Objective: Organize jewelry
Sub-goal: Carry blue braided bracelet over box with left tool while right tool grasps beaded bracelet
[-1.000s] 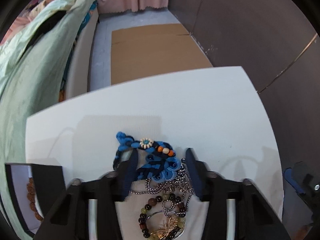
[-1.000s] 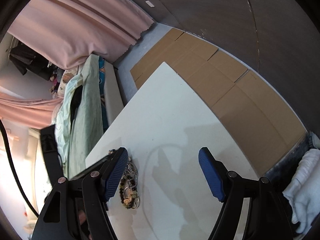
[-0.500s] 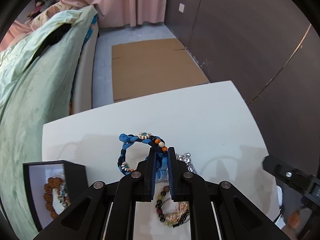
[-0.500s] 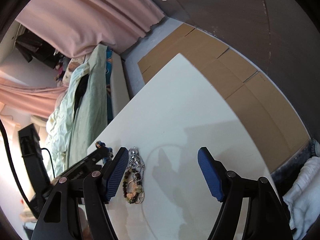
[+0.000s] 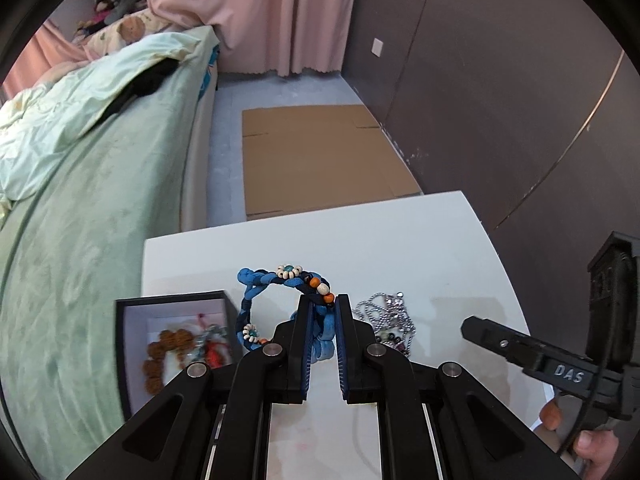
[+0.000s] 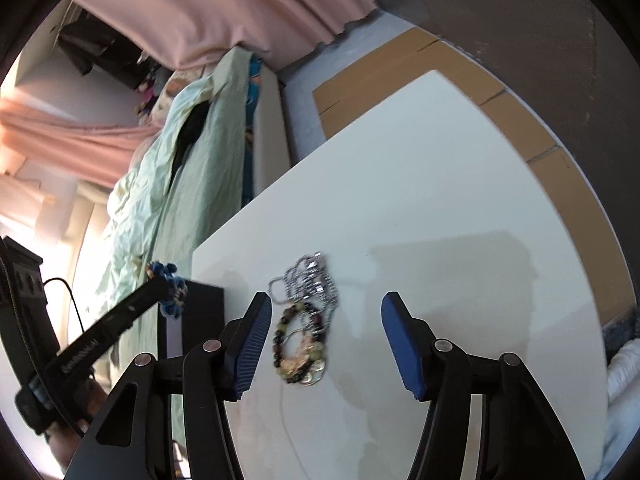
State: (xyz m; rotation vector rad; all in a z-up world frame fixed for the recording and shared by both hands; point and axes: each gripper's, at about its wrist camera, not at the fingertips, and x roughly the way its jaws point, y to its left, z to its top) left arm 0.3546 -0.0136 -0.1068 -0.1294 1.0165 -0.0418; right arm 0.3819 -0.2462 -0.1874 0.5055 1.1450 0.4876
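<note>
Blue bracelet (image 5: pixel 280 280) now lifted — boxward.

Both wrist views look down along their tongs – close above – sharing the white table (image 5: pixel 420 240)

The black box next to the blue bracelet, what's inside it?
Inside the black box is a white lining with a brown bead bracelet, something red and a silvery bit. The left gripper and blue bracelet cover its right corner.
</note>
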